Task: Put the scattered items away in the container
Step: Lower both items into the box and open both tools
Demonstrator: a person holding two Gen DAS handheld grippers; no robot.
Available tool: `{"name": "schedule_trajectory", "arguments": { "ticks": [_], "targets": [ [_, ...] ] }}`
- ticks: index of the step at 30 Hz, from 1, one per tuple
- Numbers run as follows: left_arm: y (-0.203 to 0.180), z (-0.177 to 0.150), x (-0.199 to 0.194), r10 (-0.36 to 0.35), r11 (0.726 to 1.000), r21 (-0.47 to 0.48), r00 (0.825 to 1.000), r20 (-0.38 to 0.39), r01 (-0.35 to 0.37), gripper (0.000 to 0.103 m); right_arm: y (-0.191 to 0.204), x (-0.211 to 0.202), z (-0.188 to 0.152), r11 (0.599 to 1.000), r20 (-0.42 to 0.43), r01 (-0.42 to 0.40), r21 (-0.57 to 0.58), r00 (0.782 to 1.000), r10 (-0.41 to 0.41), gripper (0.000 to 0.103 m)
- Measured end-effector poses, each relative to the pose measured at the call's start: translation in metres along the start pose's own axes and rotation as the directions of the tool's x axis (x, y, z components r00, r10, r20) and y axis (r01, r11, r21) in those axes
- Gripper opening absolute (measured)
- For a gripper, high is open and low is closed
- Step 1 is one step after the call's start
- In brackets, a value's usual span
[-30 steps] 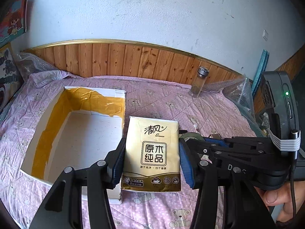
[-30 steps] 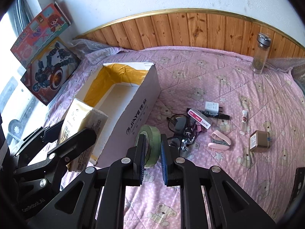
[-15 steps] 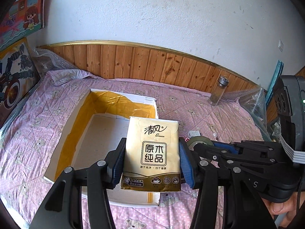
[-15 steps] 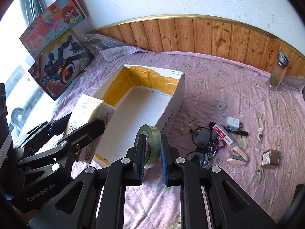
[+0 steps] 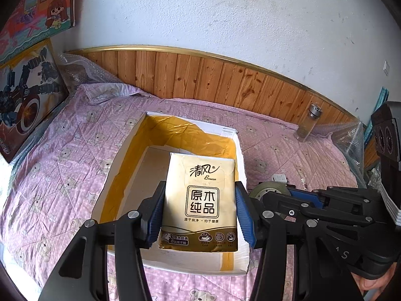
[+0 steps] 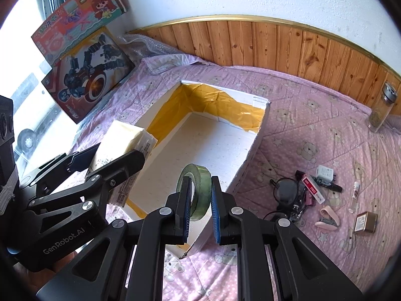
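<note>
- The left gripper (image 5: pixel 199 215) is clamping a beige tissue pack (image 5: pixel 200 200) between its blue pads, jaws set wide to the pack's width, holding it above the near end of the white box (image 5: pixel 240 155).
- The right gripper (image 6: pixel 199 209) is pinching a green tape roll (image 6: pixel 198 188) on edge, jaws narrowly apart, over the box's near right wall.
- The box, lined with yellow tape, is sitting on the pink bedspread (image 6: pixel 313 125) toward its left side.
- Small items are lying scattered on the bedspread right of the box: a pink stapler (image 6: pixel 328 219), a brown tin (image 6: pixel 365 222), a white charger (image 6: pixel 325 172).
- A glass bottle (image 6: pixel 382 109) is standing near the bedspread's far right edge.
</note>
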State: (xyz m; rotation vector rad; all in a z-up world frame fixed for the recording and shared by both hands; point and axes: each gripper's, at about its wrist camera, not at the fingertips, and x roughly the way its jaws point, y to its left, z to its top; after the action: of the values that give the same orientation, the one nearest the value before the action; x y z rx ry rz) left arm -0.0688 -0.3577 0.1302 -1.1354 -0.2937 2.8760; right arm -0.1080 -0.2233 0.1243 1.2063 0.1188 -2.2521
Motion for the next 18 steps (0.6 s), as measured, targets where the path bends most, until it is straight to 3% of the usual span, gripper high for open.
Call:
{"name": "schedule_trajectory", "arguments": {
  "ticks": [18],
  "targets": [
    [0.033, 0.015, 0.036, 0.040, 0.999, -0.033, 0.995, -0.093, -0.043, 0.053, 0.008, 0.041, 0.020, 0.999, -0.057, 0.015, -0.051, 0.998, -0.017, 0.016]
  ]
}}
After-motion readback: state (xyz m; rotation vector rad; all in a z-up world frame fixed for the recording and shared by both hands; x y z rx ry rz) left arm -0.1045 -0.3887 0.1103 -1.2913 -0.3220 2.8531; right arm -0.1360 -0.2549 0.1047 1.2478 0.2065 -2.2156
